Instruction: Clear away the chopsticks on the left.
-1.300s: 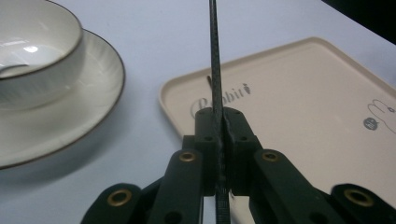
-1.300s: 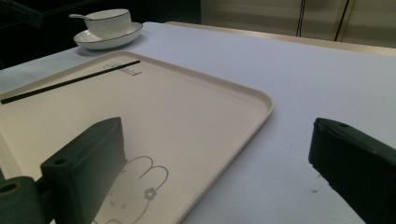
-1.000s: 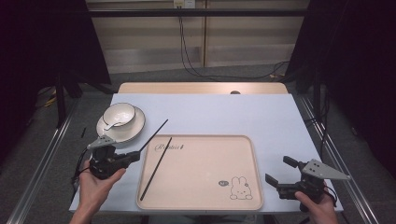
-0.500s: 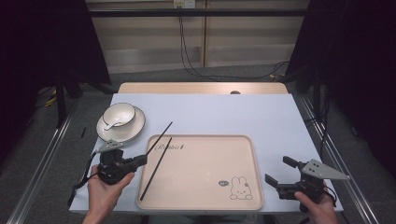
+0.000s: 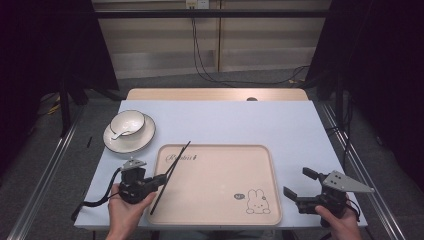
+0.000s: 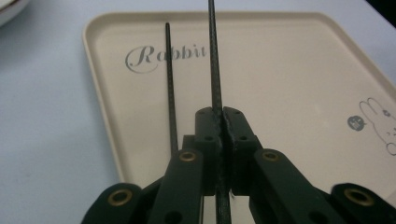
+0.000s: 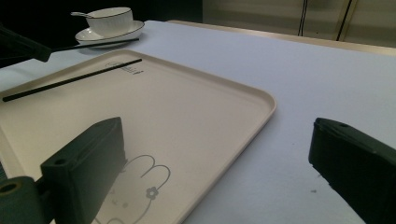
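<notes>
- Desk (image 5: 280, 125): pale blue surface; it carries every item listed below.
- Tray (image 5: 225, 170): beige, rounded corners, lies flat on the near half of the desk. It bears the word "Rabbit" near its far left corner and a rabbit drawing near its near right corner.
- Saucer (image 5: 116, 142): white with a dark rim, stands on the desk just beyond the tray's far left corner. A bowl (image 5: 127, 121) of the same pattern sits on it, with a spoon (image 5: 117, 134) resting in the bowl.
- Left claw (image 5: 161, 179): held in the person's left hand (image 5: 125, 212) at the tray's left edge. The jaws are pressed together and pinch one black chopstick (image 6: 215, 88) — the stick runs straight out between the pads, raised over the tray's left part.
- Second chopstick (image 6: 170, 88): lies flat inside the tray, just beside the pinched one and almost parallel to it, along the left rim below the lettering.
- Right claw (image 5: 299, 186): held in the person's right hand (image 5: 340, 226) just off the tray's near right corner. The jaws stand spread — nothing is between them.
</notes>
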`<act>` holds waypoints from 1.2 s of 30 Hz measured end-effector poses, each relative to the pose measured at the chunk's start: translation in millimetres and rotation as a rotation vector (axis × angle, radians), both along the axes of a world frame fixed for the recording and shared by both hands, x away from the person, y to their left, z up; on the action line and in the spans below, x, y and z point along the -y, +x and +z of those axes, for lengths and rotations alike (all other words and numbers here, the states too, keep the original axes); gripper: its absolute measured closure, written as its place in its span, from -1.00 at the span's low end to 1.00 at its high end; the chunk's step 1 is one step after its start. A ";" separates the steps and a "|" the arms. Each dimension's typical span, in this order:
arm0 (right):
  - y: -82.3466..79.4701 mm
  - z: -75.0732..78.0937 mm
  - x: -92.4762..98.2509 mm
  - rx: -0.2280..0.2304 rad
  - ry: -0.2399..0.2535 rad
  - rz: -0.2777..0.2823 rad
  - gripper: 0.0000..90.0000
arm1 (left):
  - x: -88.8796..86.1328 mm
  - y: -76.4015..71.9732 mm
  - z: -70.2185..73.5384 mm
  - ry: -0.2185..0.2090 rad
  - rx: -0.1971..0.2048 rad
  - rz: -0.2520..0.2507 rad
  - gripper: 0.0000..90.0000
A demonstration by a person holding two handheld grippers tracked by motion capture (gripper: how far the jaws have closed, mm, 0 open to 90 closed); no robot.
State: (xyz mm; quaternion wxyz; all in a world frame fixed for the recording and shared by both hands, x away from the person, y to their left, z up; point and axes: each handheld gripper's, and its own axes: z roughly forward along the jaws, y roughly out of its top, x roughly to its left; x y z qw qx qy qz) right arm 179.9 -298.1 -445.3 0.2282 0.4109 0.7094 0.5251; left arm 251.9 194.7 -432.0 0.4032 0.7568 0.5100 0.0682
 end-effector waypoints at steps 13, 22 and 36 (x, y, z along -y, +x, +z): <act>0.4 -0.1 -0.5 0.001 -0.003 -0.003 -0.92 | 7.2 2.6 -13.7 0.038 -0.071 0.025 0.90; 0.3 -0.1 -0.5 0.000 -0.001 0.000 -0.92 | 14.9 2.8 -25.0 0.087 -0.123 0.027 0.90; 0.5 0.0 -0.4 -0.001 0.000 -0.001 -0.92 | 18.9 8.4 -29.9 0.107 -0.129 0.026 0.90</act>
